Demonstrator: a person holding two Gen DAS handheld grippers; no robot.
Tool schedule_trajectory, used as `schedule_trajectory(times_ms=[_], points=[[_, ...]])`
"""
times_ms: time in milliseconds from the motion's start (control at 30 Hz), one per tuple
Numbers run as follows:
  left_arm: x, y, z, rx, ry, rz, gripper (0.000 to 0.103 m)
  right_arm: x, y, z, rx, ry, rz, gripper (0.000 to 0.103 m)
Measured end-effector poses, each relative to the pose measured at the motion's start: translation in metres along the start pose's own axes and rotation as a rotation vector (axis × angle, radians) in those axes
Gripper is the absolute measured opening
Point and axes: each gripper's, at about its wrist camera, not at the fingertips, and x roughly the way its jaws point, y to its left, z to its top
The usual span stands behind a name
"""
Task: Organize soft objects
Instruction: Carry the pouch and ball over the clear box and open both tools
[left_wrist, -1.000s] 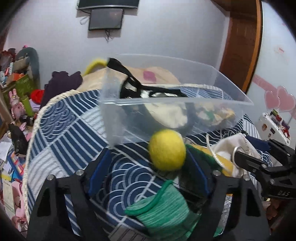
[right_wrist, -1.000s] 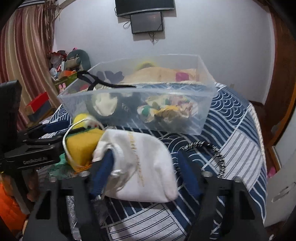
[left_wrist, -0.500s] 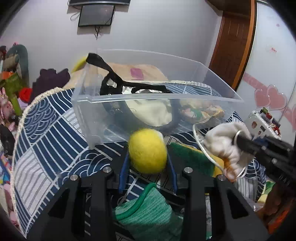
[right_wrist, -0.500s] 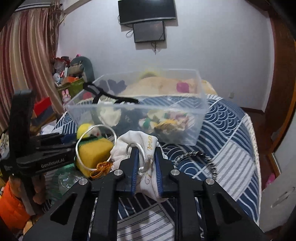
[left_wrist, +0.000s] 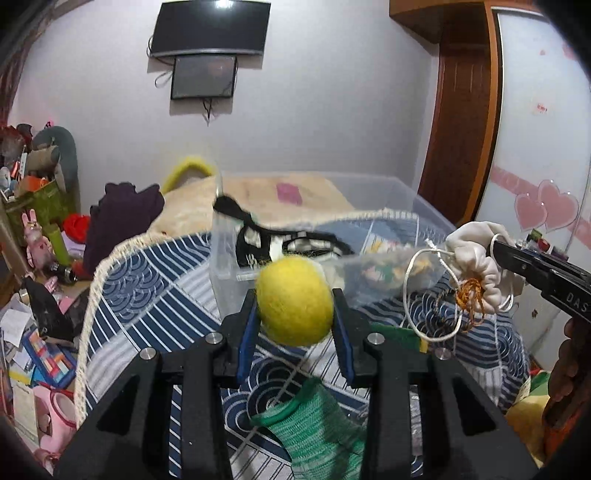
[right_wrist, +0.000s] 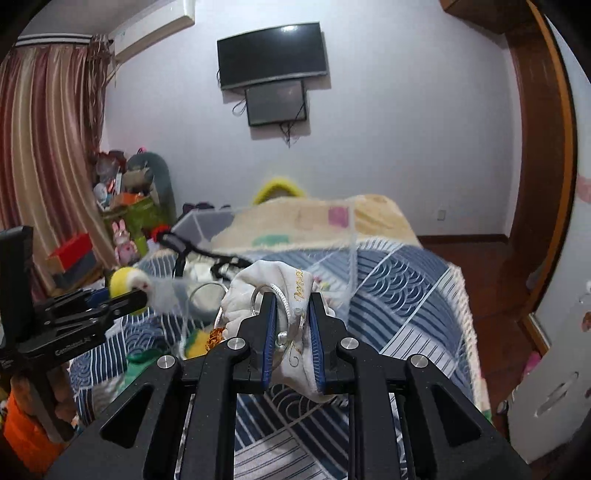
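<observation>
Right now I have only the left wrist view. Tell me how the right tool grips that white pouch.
Observer: The right tool is shut on the white pouch. Both blue pads pinch the cloth, and a silver ring sits between them.
Operator: Now check my ball from your side.
Observer: The yellow ball sits at the tips of the left tool. It has a white patch with a pink spot on the side facing away from your camera.
</observation>
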Motion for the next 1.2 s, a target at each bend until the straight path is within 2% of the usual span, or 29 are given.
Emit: schedule_trajectory(times_ms=[300,467,600,767,967,1067,1200], points=[[-0.009,0.006,0.031,-0.014,-0.06,-0.016,0.037,-0.007,0.005,0.03,-0.022,-0.104,-0.025,0.015],[0.001,0.007,0.042,-0.013,-0.061,-0.016,0.037,0.011,0.01,0.043,-0.035,-0.12,-0.034,0.016],[0.014,0.005,0.045,-0.005,-0.038,-0.01,0.037,0.033,0.013,0.045,-0.044,-0.089,-0.043,0.016],[0.04,0.007,0.046,-0.002,0.015,-0.012,0.037,0.066,0.014,0.039,-0.063,-0.011,-0.061,0.016],[0.065,0.004,0.041,0.011,0.071,-0.016,0.037,0.084,0.011,0.026,-0.079,0.075,-0.06,0.016],[0.069,-0.001,0.038,0.024,0.082,-0.022,0.037,0.085,0.012,0.023,-0.089,0.099,-0.064,0.018],[0.067,-0.004,0.038,0.03,0.077,-0.013,0.04,0.085,0.012,0.023,-0.092,0.119,-0.059,0.033]])
